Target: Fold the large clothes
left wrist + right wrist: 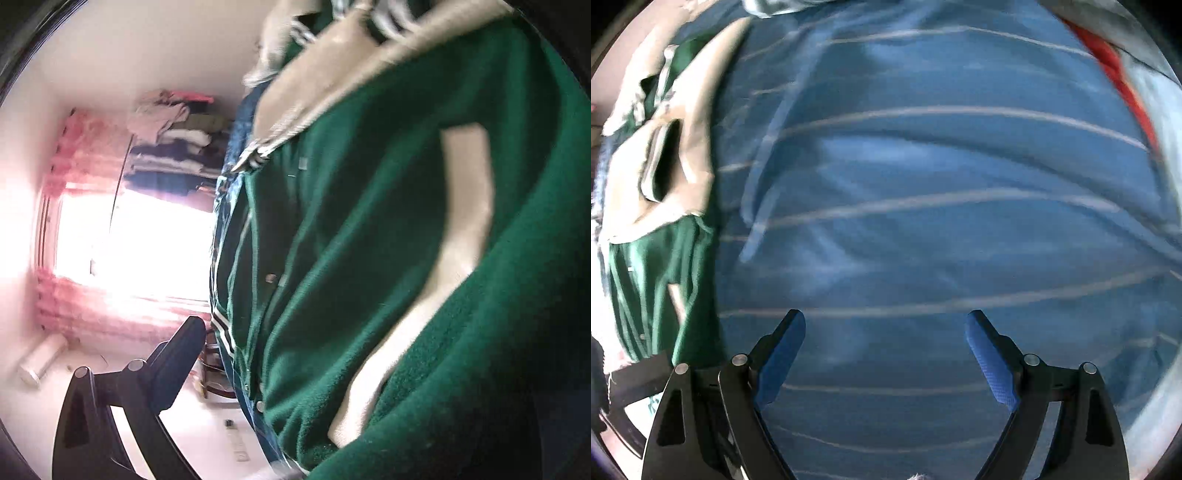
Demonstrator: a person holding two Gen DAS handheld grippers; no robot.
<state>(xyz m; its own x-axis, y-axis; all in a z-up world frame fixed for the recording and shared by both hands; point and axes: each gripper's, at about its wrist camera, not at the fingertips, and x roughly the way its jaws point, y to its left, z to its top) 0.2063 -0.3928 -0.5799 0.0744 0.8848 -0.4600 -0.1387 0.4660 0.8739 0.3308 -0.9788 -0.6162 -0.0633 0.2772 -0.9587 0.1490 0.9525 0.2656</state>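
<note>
My right gripper hangs with jaws spread wide and empty over the blue bedsheet with thin pale stripes, open cloth all around it. The green fleece jacket with cream sleeves lies at the sheet's left edge, well apart. My left gripper shows one finger only; the jacket crowds close beside it, so I cannot tell its jaws. Beyond the jacket: pink curtains, a bright window.

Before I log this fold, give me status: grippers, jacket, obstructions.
Right gripper open, over blue striped bedsheet. Left gripper: one finger showing, nothing held. Green jacket rumpled, unfolded. No obstruction seen.
</note>
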